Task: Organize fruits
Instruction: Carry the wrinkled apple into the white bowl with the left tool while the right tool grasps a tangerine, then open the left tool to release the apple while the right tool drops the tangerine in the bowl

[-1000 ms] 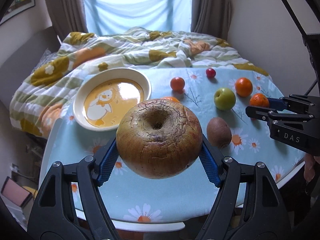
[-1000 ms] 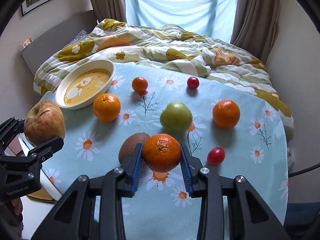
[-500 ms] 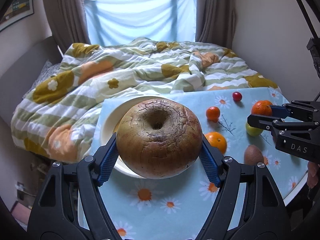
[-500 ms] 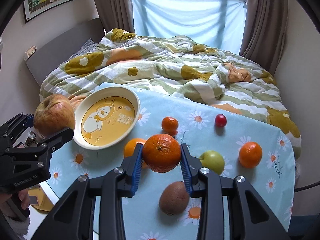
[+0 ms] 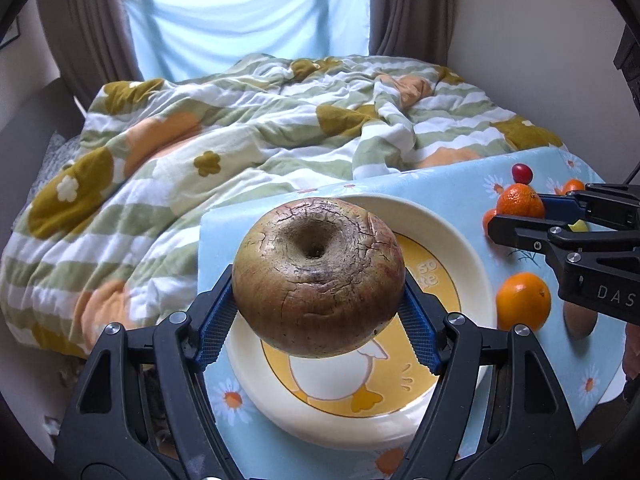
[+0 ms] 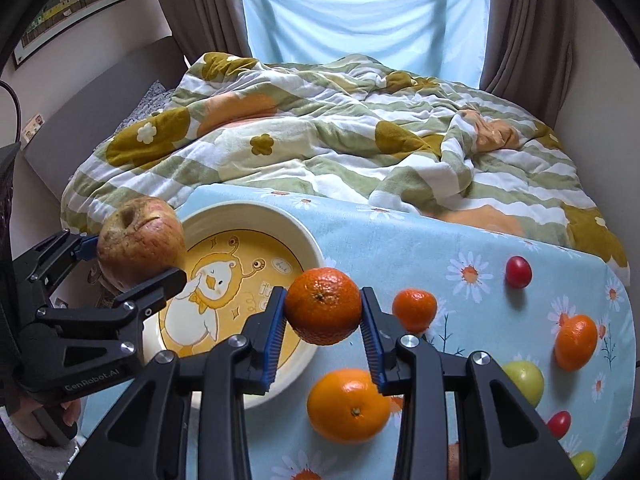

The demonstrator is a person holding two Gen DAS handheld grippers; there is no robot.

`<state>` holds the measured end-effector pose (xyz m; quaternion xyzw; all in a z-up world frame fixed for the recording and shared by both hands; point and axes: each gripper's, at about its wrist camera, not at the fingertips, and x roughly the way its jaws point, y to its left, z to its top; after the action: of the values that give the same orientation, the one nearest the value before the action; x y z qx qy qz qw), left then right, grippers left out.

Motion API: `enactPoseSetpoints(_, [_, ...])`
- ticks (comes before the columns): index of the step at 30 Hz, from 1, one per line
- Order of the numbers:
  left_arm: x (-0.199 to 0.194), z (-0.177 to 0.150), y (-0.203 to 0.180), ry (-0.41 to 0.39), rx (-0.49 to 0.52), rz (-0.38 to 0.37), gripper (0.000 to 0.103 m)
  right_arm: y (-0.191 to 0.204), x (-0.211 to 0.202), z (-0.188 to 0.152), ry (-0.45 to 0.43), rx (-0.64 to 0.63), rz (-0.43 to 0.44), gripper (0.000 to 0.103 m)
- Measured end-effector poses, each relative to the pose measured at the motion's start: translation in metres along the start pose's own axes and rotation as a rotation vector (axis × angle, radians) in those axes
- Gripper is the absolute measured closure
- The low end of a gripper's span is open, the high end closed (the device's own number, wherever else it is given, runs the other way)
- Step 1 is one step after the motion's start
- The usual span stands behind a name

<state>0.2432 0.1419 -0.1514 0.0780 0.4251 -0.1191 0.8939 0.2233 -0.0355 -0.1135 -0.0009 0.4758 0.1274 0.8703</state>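
Observation:
My left gripper [image 5: 318, 300] is shut on a large wrinkled brown-red apple [image 5: 318, 282] and holds it above the cream bowl with a yellow duck picture [image 5: 452, 240]. The apple also shows in the right wrist view [image 6: 138, 246] at the bowl's left rim. My right gripper [image 6: 323, 312] is shut on a mandarin [image 6: 323, 306] and holds it over the bowl's [image 6: 248, 216] right rim. The mandarin shows in the left wrist view [image 5: 520, 201] too.
On the blue daisy tablecloth [image 6: 400, 240] lie a big orange [image 6: 348, 406], a small mandarin [image 6: 414, 310], another orange [image 6: 576, 342], a green apple [image 6: 526, 380], red cherry tomatoes [image 6: 519, 272] and a kiwi [image 5: 578, 316]. A bed with a striped quilt [image 6: 340, 132] lies behind.
Both grippers have moved left and forward with their fruit. The apple now hangs over the bowl and the mandarin is at the bowl's right rim.

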Motion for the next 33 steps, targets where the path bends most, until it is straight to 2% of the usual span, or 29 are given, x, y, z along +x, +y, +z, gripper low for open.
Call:
enactPoseSetpoints(10, [0.043,0.007,0.002,0.049,0.117,-0.036,0.022,-0.003,0.014,0.008,0.019,0.090,-0.048,0.070])
enactPoseSetpoints(18, [0.057,0.006,0.003,0.088,0.118,-0.106,0.020,-0.013,0.010,0.006,0.016,0.133,-0.089,0.070])
enactPoseSetpoints(19, [0.055,0.005,0.003,0.077,0.120,-0.102,0.017,-0.014,0.010,0.006,0.017,0.137,-0.091,0.070])
enactPoseSetpoints(20, [0.051,0.005,0.003,0.057,0.124,-0.099,0.005,-0.015,0.009,0.006,0.017,0.141,-0.093,0.070])
enactPoseSetpoints(21, [0.047,0.007,0.002,0.035,0.127,-0.098,0.000,-0.016,0.008,0.006,0.016,0.143,-0.095,0.070])
enactPoseSetpoints(25, [0.043,0.009,-0.001,0.037,0.150,-0.072,0.000,-0.019,0.005,0.006,0.013,0.139,-0.101,0.070])
enactPoseSetpoints(33, [0.022,0.000,0.004,0.075,0.102,-0.077,0.000,-0.021,-0.004,0.014,0.002,0.094,-0.084,0.070])
